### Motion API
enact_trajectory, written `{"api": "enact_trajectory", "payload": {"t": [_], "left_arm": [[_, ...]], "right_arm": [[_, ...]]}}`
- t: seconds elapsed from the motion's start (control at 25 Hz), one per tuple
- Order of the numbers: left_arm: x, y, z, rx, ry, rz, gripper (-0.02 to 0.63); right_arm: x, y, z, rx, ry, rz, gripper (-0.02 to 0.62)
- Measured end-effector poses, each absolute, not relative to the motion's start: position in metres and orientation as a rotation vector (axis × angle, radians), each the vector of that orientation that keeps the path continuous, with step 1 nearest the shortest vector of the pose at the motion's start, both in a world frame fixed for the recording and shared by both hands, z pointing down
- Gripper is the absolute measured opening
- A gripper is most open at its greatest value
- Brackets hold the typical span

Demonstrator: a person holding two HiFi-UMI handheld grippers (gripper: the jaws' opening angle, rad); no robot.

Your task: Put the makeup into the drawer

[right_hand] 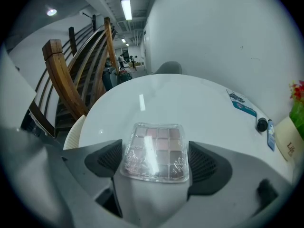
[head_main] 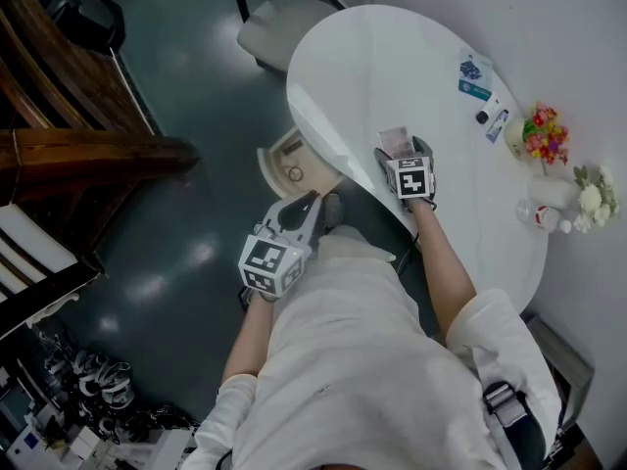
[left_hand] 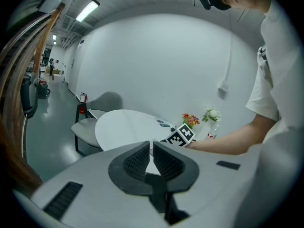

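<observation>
Right gripper point(head_main: 403, 153): jaws spread wide either side of the palette, not clamping it.
Eyeshadow palette point(right_hand: 155, 151): flat on the white table point(head_main: 392, 57), at 12 o'clock from the right marker cube.
Left gripper point(left_hand: 151, 148): jaws closed together, empty.
Drawer point(head_main: 284, 160): open under the table edge, at 9 o'clock from the palette.
</observation>
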State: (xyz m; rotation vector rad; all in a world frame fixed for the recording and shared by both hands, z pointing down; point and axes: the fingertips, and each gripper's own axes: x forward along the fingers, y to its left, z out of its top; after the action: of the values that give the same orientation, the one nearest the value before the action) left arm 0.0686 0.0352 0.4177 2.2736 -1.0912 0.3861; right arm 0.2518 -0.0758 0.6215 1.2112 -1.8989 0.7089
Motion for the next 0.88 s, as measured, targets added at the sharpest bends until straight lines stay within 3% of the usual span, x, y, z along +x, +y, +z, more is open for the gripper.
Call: {"api": "enact_trajectory", "payload": {"t": [0.88], "left_arm": [[0.059,0.046,0.417,2.259,-1.117,0.365,0.012]], "right_arm": [[0.242,-0.053,0.618,1.13,-1.894,0.704,0.394]]}}
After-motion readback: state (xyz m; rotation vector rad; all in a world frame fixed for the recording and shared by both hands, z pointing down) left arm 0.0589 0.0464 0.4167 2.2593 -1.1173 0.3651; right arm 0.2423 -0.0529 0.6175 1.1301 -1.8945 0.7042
